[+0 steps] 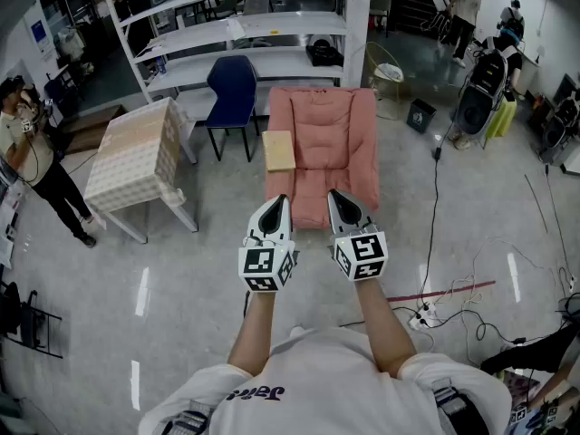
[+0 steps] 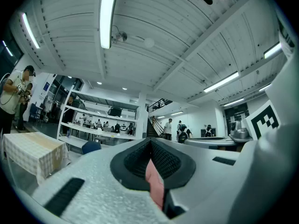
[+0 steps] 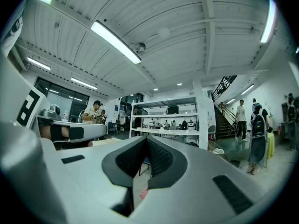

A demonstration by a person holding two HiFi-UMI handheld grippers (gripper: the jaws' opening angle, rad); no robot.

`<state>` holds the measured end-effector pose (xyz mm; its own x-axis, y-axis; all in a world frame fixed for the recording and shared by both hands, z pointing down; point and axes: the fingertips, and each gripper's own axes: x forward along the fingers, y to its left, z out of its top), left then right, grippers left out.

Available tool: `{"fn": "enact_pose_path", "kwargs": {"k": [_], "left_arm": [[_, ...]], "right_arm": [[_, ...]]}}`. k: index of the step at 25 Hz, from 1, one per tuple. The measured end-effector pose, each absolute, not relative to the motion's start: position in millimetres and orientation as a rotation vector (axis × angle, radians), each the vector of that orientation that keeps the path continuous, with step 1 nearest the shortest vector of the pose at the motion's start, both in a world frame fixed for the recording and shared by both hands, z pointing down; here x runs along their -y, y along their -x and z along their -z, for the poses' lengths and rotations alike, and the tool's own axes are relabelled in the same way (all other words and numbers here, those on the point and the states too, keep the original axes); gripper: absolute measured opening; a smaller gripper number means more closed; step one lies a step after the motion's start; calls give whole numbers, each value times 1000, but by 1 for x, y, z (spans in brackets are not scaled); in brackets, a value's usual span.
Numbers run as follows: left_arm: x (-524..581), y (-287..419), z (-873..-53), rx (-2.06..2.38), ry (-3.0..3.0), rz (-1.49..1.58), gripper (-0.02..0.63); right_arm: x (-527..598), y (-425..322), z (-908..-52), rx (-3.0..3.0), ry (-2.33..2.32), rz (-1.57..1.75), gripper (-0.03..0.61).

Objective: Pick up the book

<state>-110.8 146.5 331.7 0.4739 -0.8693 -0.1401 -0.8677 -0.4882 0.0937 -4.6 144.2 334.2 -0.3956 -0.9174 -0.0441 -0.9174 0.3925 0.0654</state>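
A tan book (image 1: 278, 150) lies flat on the left arm of a pink armchair (image 1: 326, 125) straight ahead in the head view. My left gripper (image 1: 279, 202) and right gripper (image 1: 337, 198) are held side by side in the air short of the chair's front edge, both pointing at it. Each is shut with nothing between its jaws. In the left gripper view the left gripper (image 2: 150, 146) has its black pads together, with a sliver of pink showing below them. The right gripper (image 3: 147, 143) looks the same in its own view. Neither touches the book.
A table with a checked cloth (image 1: 136, 152) stands at the left, a blue chair (image 1: 233, 84) and white shelving (image 1: 245, 25) behind the armchair. Cables and a power strip (image 1: 424, 315) lie on the floor at the right. A person (image 1: 32, 166) stands far left; others (image 1: 467, 12) at the back right.
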Motion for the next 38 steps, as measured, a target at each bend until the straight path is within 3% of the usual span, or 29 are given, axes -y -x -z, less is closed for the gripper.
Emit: {"fn": "enact_pose_path", "kwargs": {"k": [17, 31, 38], "left_arm": [[-120, 152, -348, 1651, -2579, 265, 15], [-10, 71, -373, 1828, -2452, 232, 15], [39, 51, -414, 1800, -2405, 133, 15]], "right_arm": [[-117, 47, -348, -2668, 1566, -30, 11], [3, -40, -390, -2781, 1393, 134, 11], [54, -45, -425, -2854, 1300, 241, 12]]}}
